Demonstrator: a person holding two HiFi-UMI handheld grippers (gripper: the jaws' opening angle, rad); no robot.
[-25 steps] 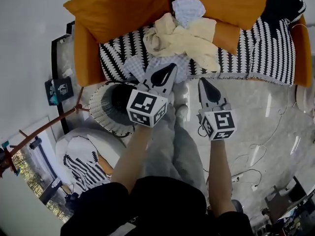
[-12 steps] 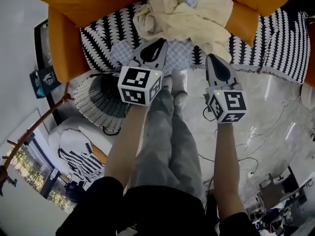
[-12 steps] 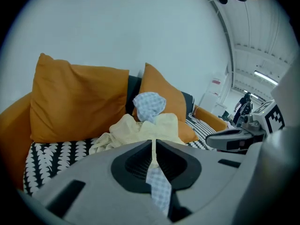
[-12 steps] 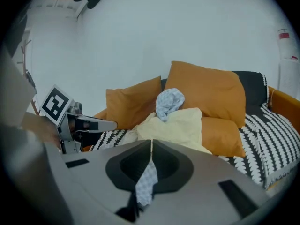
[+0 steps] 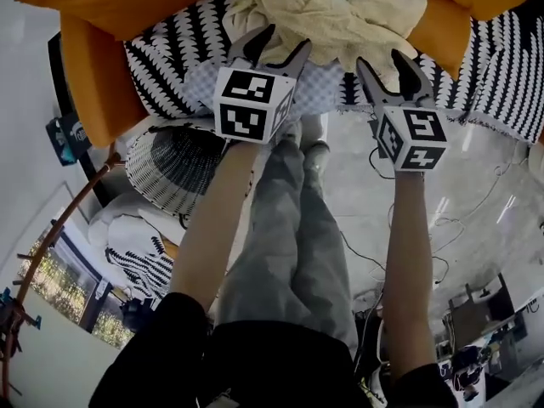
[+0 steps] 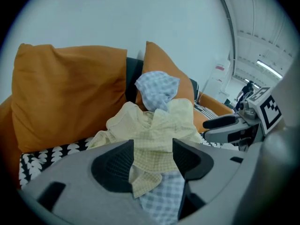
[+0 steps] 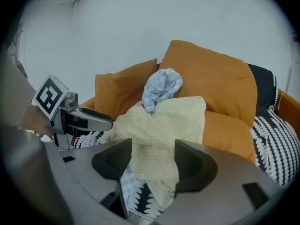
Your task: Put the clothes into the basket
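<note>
The 2 hand-held grippers have just been opening and stand wide. The left hand-held gripper (image 5: 285, 41) and right hand-held gripper (image 5: 382, 60) point at the crumpled pale yellow garment (image 5: 340, 15). It is heaped with a blue-and-white checked cloth (image 6: 158, 90) on the black-and-white patterned sofa throw (image 5: 170, 49). The garment shows in each gap, unpinched. The white woven basket (image 5: 166, 164) sits on the floor, near left.

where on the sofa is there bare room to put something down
Bare patterned throw right of the clothes pile; a smaller strip left of it, by the orange sofa arm. The middle is crowded with the pile.
</note>
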